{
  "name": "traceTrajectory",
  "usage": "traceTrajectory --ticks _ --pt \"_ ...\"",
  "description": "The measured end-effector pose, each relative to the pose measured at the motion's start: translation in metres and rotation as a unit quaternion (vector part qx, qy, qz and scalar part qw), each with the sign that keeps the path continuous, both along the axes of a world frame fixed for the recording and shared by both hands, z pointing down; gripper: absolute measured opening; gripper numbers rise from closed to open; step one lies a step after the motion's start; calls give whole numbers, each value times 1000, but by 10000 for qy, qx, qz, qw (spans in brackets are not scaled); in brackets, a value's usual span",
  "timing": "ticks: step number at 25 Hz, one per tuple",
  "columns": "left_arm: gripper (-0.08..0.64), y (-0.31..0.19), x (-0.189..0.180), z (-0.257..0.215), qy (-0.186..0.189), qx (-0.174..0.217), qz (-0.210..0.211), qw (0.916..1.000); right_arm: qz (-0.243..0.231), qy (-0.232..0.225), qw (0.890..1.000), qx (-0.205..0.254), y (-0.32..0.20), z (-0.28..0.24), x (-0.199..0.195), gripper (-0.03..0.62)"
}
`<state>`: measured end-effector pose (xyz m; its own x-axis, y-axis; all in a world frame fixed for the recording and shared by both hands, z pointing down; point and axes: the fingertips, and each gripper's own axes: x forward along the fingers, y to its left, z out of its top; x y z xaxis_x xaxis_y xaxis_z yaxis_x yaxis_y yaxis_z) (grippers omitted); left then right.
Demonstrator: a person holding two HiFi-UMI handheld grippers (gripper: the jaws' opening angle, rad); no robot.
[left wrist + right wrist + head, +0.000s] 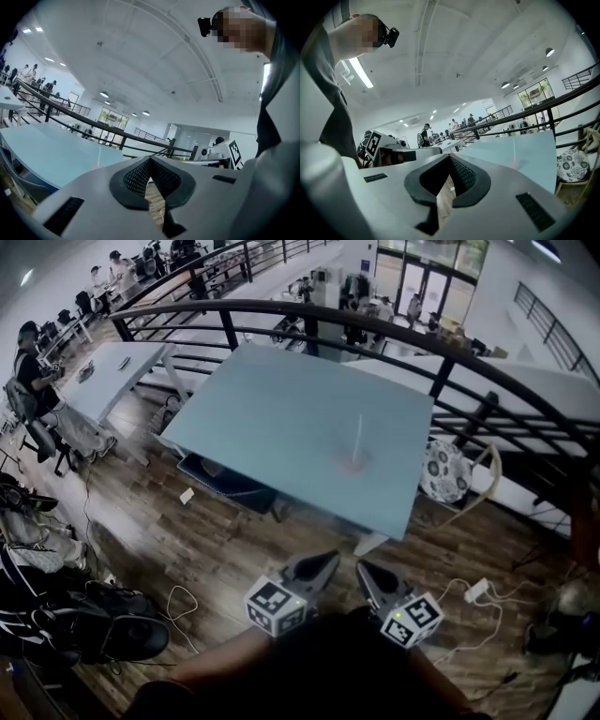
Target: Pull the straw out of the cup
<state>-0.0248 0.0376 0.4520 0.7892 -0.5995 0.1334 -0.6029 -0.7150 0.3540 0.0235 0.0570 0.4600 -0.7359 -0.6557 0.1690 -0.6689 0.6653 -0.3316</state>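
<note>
Wooden flooring and a curved black railing surround a pale blue tabletop in the centre of the head view. Near the right side of the tabletop stands a small blurred cup with a thin white straw rising upright from it; the straw is not yet pulled.

At the bottom centre of the frame, the left gripper and the right gripper sit side by side, close to the person's body and well apart from the cup. Both point roughly level toward the tabletop.

Each gripper's own view shows its jaws closed tip to tip with nothing between them. This is probably an approach posture, with neither gripper near enough to need opening.
</note>
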Motion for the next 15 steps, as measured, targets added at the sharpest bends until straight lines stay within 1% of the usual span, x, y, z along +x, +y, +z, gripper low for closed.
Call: traceTrajectory --ticks 5,11,15 --pt "12 -10 -5 7 -37 -56 -42 10000 -74 -44 10000 -44 -11 4 -8 8" --pt "12 -27 5 6 -79 -27 -93 9999 -92 -87 9999 -58 -32 2 4 8" --pt "12 -45 17 7 -67 -35 -172 9998 -188 -60 9998 -29 -48 3 14 8"
